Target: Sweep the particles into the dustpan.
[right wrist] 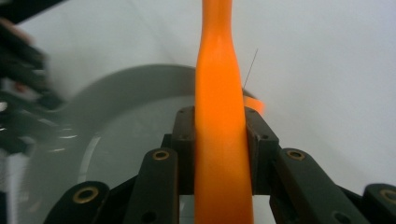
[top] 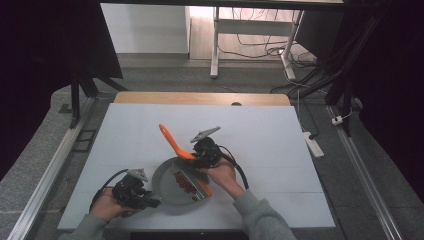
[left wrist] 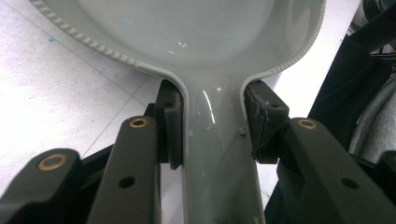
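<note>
High view: on the white surface (top: 250, 130), the left tool (top: 142, 196) clenches the grey pan (top: 170, 187) by its handle, while the right tool (top: 202, 157) grips an orange spatula (top: 172, 142) slanting over red pieces (top: 184, 182) inside.

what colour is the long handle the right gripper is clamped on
Bright orange. The long plastic handle shows best in the right gripper view, between the right gripper's black jaws.
</note>
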`<action>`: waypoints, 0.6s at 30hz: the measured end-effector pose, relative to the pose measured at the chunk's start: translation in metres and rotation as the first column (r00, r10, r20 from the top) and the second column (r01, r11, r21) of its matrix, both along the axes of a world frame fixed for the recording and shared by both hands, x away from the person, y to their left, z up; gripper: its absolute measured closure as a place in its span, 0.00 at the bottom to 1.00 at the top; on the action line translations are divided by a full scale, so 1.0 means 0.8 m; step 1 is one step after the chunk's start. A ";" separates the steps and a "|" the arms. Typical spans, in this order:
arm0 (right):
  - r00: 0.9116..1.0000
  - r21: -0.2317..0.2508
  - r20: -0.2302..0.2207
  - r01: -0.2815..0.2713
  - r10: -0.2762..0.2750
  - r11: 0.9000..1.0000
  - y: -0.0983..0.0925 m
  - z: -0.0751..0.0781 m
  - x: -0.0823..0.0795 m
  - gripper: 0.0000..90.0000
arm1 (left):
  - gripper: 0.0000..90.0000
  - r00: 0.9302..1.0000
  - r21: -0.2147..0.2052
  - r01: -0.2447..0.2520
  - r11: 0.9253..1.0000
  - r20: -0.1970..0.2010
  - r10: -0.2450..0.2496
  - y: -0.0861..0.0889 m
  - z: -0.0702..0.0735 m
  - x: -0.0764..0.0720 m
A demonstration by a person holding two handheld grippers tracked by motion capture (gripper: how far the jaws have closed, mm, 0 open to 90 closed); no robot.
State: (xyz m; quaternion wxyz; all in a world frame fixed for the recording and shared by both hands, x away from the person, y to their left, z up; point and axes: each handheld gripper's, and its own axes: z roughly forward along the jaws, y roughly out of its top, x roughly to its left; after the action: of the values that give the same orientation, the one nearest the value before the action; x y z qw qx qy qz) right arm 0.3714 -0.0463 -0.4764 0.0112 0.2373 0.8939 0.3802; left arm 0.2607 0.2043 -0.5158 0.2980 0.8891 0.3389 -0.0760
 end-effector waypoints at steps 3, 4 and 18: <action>0.999 0.058 0.032 -0.019 0.017 0.998 -0.005 0.013 -0.006 0.78 | 0.68 1.000 -0.002 -0.004 1.000 0.001 0.004 0.000 0.000 -0.001; 0.997 0.051 0.074 0.019 -0.023 0.999 -0.014 0.021 -0.005 0.78 | 0.68 1.000 -0.002 -0.004 1.000 0.001 0.004 0.000 0.000 -0.001; 0.983 -0.038 0.105 0.158 -0.154 0.987 -0.054 0.005 0.002 0.78 | 0.68 1.000 0.000 -0.001 1.000 0.003 0.001 0.000 0.003 -0.003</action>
State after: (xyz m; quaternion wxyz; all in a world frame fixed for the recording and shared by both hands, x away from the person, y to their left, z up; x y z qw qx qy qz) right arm 0.3730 -0.0893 -0.4726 0.0918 0.2867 0.8793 0.3689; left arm 0.2582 0.2047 -0.5135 0.2987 0.8891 0.3387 -0.0745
